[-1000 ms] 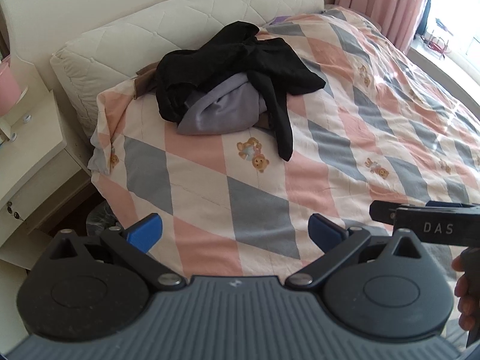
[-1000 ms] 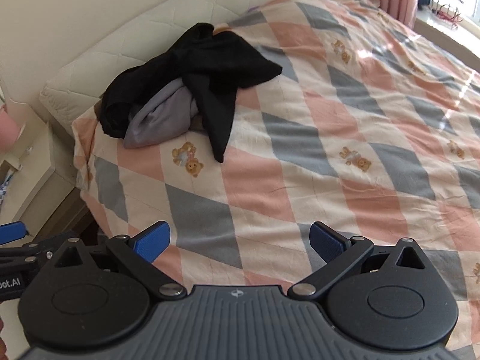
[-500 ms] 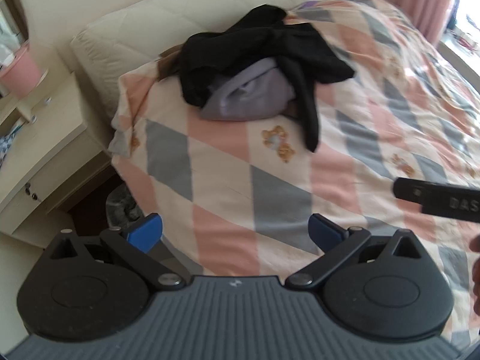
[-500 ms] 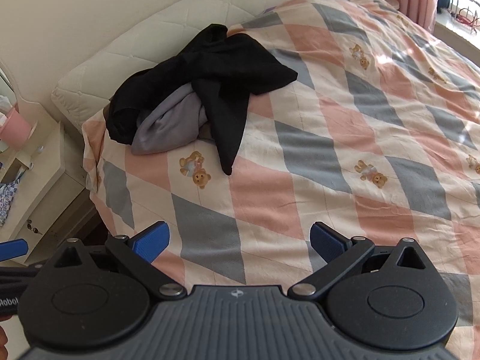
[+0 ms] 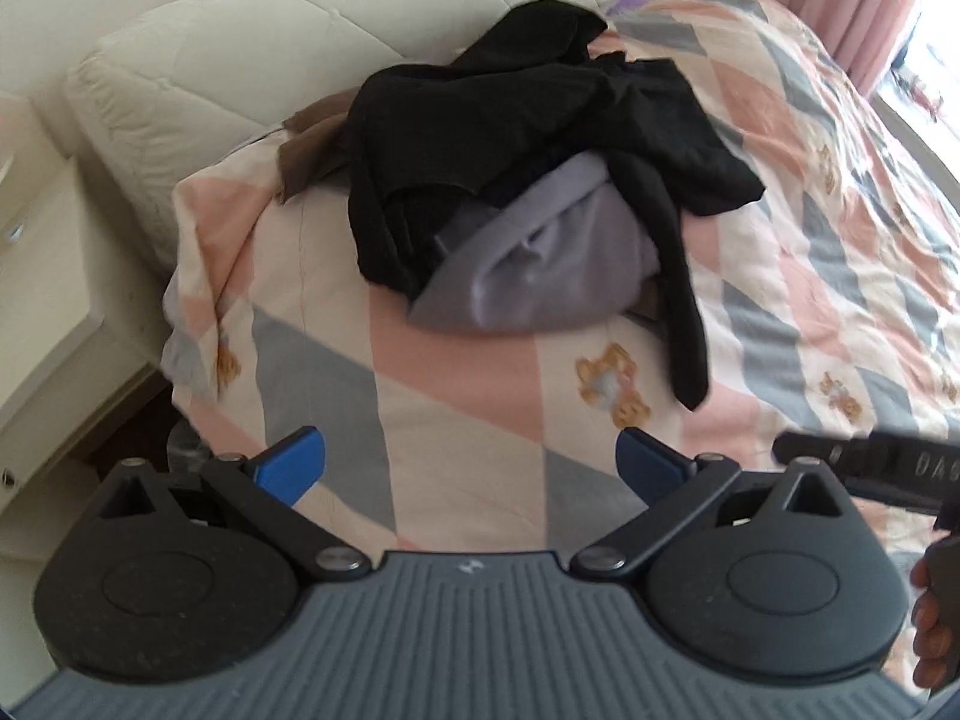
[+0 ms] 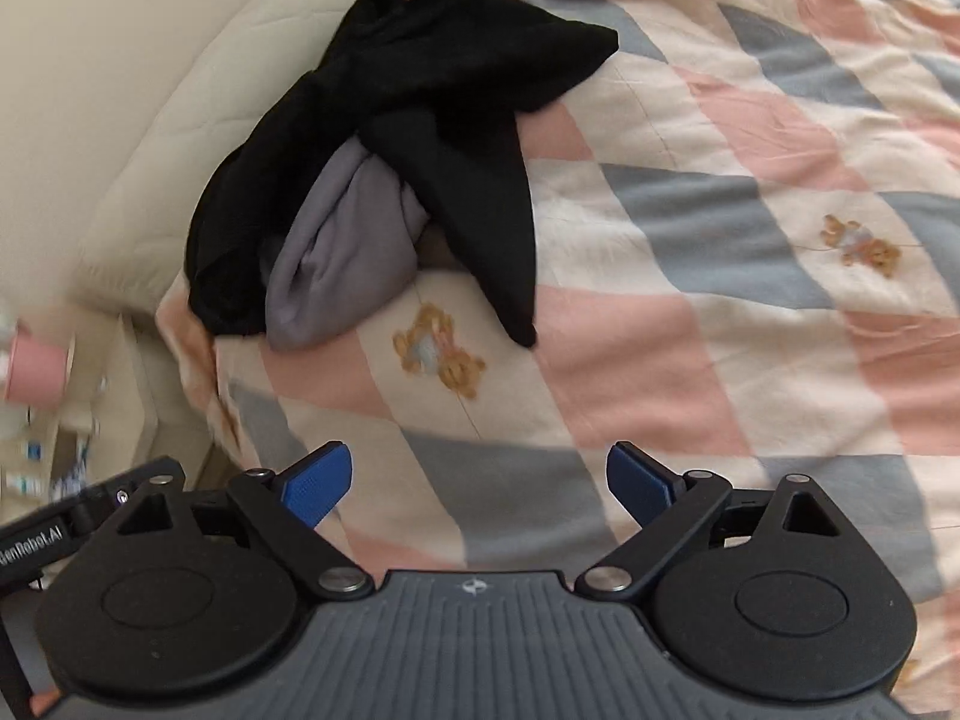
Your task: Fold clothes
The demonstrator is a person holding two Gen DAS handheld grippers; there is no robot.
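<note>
Closer now, both grippers face the clothes pile (image 5: pixel 540 180); brown garment (image 5: pixel 312 150), seemingly left-view only.

Bare quilt (image 5: pixel 456 360) lies open between the left gripper (image 5: pixel 471 465) and the clothes heap, nothing lying on it. The heap blocks the way toward the padded headboard (image 5: pixel 252 48): a black garment (image 5: pixel 510 114) on top, a grey garment (image 5: pixel 540 276) under it, a brown piece (image 5: pixel 312 150) at its left. The black sleeve (image 6: pixel 492 228) reaches down across the quilt. Right of the sleeve the bed stays open. The nightstand (image 5: pixel 42 276) closes the left side.
</note>
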